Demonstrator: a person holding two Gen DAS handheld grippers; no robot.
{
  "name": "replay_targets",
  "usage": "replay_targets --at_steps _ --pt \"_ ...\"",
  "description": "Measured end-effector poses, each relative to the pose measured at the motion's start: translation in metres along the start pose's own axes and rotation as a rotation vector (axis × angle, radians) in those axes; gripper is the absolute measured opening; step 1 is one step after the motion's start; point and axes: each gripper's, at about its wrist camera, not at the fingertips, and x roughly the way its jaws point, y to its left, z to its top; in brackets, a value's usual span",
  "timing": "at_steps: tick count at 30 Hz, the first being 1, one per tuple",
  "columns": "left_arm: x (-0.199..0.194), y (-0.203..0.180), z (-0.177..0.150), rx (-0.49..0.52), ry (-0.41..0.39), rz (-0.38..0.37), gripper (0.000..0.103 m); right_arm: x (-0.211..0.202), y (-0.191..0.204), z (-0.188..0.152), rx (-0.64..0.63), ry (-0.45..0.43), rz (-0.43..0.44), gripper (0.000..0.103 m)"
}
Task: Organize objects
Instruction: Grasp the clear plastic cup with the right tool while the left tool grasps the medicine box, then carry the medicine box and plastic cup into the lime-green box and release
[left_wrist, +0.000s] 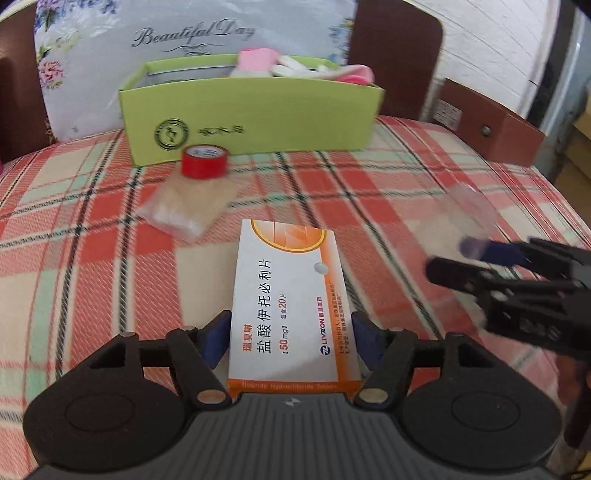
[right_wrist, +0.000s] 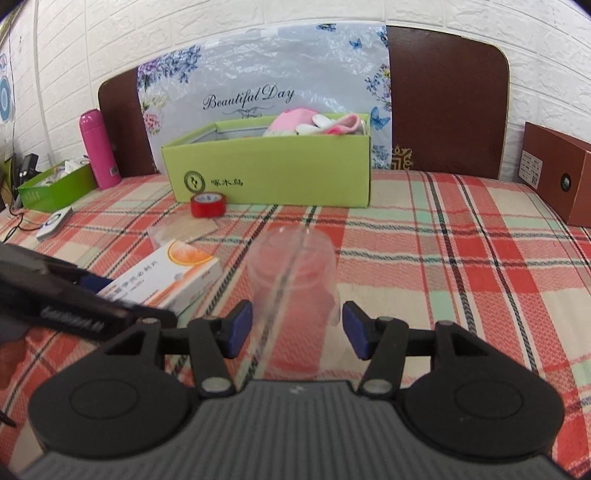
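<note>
Medicine box lies on the plaid cloth between the blue pads of the left gripper, which flank its sides. Right gripper stands parted around a clear cup, pads just off its walls.

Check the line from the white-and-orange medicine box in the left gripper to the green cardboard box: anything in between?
Yes. The red tape roll and clear plastic packet lie left of the direct line from medicine box to green cardboard box; straight ahead shows only bare plaid cloth.
</note>
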Motion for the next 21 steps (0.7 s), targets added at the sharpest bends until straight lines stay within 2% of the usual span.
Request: replay_targets --at_steps 3,7,10,14,18,21 --pt "-0.004 -0.006 -0.007 -0.034 -0.014 0.050 0.072 0.001 -0.002 -0.002 0.000 0.001 -0.008 0.054" --pt "-0.004 0.002 -0.001 -0.125 -0.014 0.064 0.073 0.002 0.000 0.000 -0.014 -0.012 -0.011 0.054" --pt "0.000 -0.002 0.006 -0.103 0.000 0.078 0.074 0.002 0.000 0.000 0.000 -0.014 -0.003 0.054" --pt "0.010 -0.010 0.009 -0.060 0.024 0.129 0.076 0.005 0.002 -0.001 -0.004 -0.005 0.001 0.060" --pt "0.012 -0.011 0.009 -0.059 0.021 0.135 0.077 0.008 0.004 -0.001 -0.017 -0.003 -0.008 0.061" --pt "0.012 -0.011 0.010 -0.058 0.020 0.136 0.077 0.010 0.003 0.000 -0.010 -0.005 -0.020 0.065"
